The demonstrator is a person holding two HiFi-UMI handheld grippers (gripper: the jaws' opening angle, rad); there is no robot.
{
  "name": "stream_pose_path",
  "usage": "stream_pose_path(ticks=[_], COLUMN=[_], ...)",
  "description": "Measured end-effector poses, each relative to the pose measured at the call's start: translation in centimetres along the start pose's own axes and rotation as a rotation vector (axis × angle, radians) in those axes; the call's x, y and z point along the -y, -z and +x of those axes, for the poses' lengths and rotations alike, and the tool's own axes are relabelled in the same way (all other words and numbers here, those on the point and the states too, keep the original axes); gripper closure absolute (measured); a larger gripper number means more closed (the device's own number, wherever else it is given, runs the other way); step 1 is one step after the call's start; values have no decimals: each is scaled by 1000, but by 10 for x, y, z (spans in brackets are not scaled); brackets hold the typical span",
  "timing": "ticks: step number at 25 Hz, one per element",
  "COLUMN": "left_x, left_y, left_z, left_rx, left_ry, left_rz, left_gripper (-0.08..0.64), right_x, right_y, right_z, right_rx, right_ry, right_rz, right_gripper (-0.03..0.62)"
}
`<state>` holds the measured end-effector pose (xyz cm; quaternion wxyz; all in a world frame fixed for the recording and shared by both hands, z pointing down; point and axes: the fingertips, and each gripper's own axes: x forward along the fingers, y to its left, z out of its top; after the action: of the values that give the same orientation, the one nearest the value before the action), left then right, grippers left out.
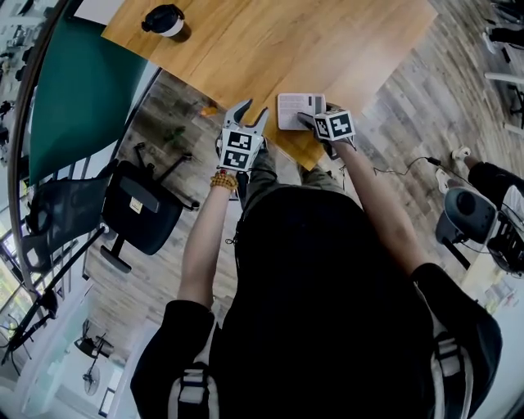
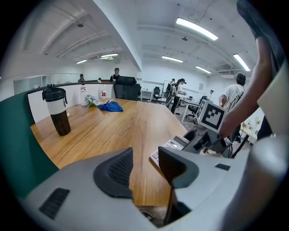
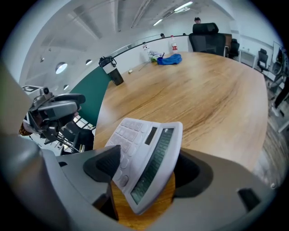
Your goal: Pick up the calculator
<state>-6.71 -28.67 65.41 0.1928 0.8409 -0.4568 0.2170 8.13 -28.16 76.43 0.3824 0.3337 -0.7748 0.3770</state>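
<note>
A light grey calculator (image 1: 288, 109) sits at the near corner of the wooden table (image 1: 270, 49). In the right gripper view it (image 3: 146, 158) stands tilted on edge between the two dark pads, keys toward the left pad (image 3: 106, 164). My right gripper (image 1: 309, 120) is shut on it. To its left, my left gripper (image 1: 248, 111) hovers over the table's edge, open, with only bare wood between its jaws. The left gripper view shows the calculator (image 2: 174, 145) just right of that gripper (image 2: 144, 159), with the right gripper's marker cube (image 2: 211, 115) above it.
A black and white tumbler (image 1: 166, 20) stands at the table's far left end. A blue cloth (image 2: 110, 106) and small bottles lie at the far side. A green partition (image 1: 78, 90) and a black office chair (image 1: 139, 204) stand left of the table. People stand in the background.
</note>
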Motion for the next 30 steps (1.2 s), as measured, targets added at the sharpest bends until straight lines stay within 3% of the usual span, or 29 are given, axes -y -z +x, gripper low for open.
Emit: stream_pose_path(ticks=[17, 30], left_x=[8, 6], left_y=[-4, -1], left_z=[-7, -7], left_rx=[11, 0], left_ry=[11, 3], left_rz=[12, 29], left_gripper=[374, 374], right_x=[0, 4], right_y=[-1, 3], right_z=[-1, -6], right_rx=[-32, -11], right_ry=[21, -36], right_rz=[26, 109], right_gripper=[239, 311])
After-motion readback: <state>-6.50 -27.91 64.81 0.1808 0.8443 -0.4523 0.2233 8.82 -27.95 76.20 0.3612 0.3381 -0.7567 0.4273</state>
